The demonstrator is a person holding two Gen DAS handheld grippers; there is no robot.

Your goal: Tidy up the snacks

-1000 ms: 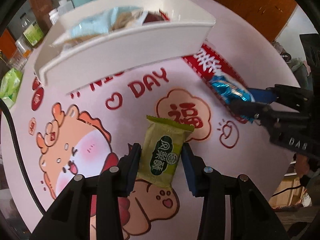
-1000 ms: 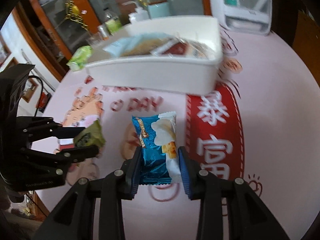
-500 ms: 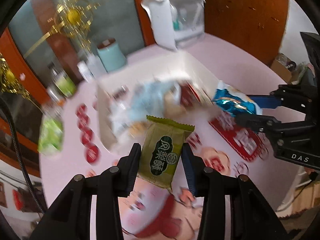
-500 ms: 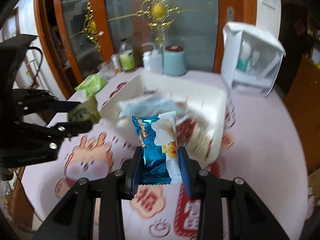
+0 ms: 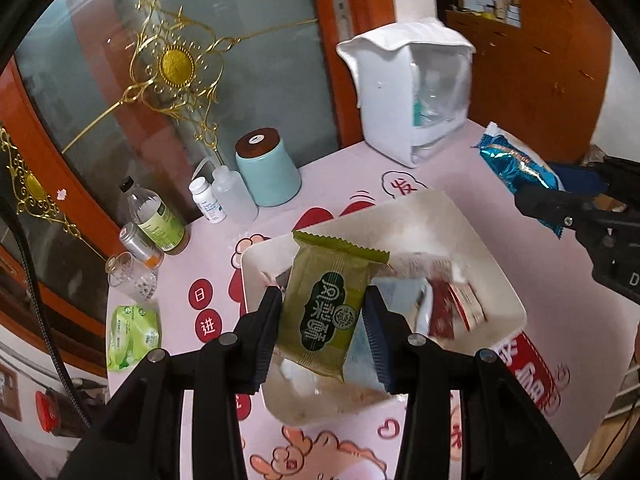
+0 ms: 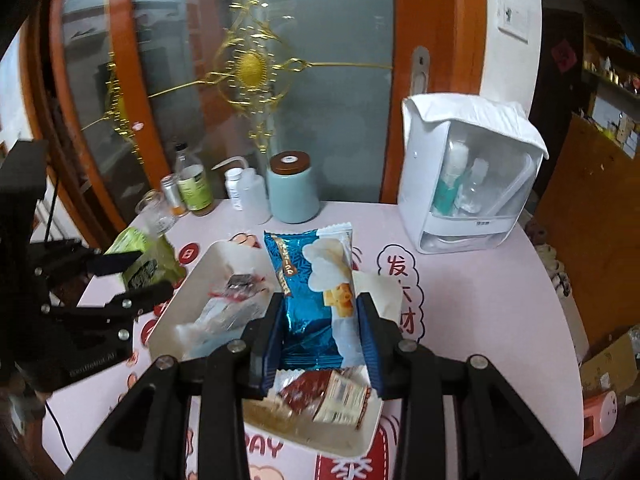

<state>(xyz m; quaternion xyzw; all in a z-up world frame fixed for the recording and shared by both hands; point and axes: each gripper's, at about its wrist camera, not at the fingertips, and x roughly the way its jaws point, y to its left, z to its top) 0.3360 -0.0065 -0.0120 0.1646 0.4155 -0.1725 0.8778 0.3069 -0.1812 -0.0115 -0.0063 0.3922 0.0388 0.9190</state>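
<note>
My left gripper [image 5: 322,316] is shut on a green snack packet [image 5: 328,304], held in the air above the white bin [image 5: 496,264]. My right gripper [image 6: 318,320] is shut on a blue snack packet [image 6: 312,284], also over the white bin [image 6: 176,304]. The bin holds several wrapped snacks, among them a red-brown one [image 6: 316,392]. In the left wrist view the right gripper [image 5: 560,196] comes in from the right with the blue packet [image 5: 516,164]. At the left of the right wrist view is the left gripper [image 6: 132,276] with the green packet [image 6: 148,264].
On the pink printed table [image 6: 480,320] stand a white cosmetics box [image 6: 468,176], a pale blue canister [image 5: 266,168], small bottles [image 5: 156,216], a glass [image 5: 132,276] and a green tissue pack [image 5: 132,336]. A glass door with gold ornament is behind.
Both grippers rose from just above the table and moved forward with their packets. The bin, earlier ahead of them, now lies beneath them.
</note>
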